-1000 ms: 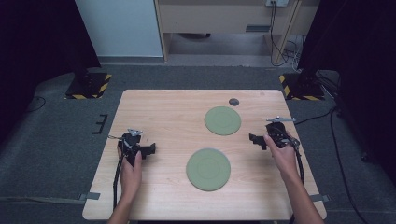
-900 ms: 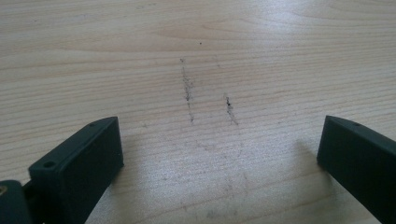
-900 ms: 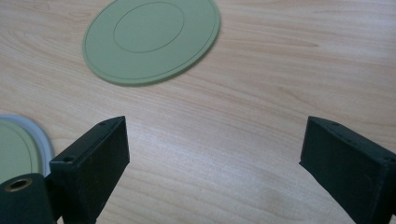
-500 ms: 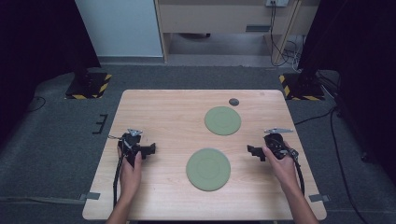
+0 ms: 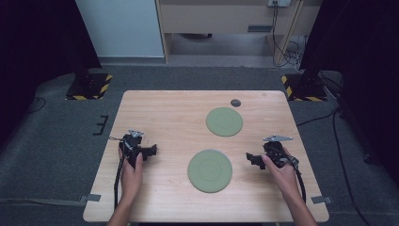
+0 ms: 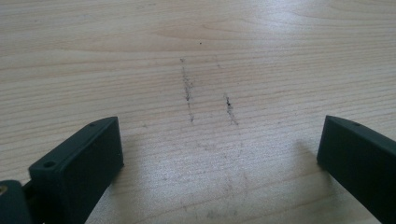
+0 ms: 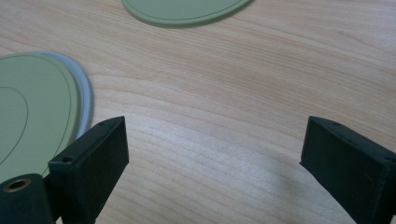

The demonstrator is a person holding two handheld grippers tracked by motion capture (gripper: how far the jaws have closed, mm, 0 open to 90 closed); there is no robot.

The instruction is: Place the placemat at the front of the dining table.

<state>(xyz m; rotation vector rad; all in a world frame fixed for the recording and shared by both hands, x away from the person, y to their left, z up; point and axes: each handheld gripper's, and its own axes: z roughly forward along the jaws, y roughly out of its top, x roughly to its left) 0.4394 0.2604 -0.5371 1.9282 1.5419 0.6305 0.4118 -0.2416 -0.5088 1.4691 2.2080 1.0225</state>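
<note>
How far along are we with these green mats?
Done: the near green mat already lies on a grey disc, whose rim peeks out beside it. In hand: nothing; the right hand-held gripper sits open beside that mat, and the left hand-held gripper is open over bare table. Left: the far green mat lies apart, untouched.

Light wooden tabletop (image 5: 164, 117): near round green mat (image 5: 210, 170) centre-front, far round green mat (image 5: 224, 121) behind it, small dark disc (image 5: 235, 102) near far edge. Left gripper (image 5: 151, 149) and right gripper (image 5: 250, 158) flank the near mat, pointing inward, not touching it.
</note>
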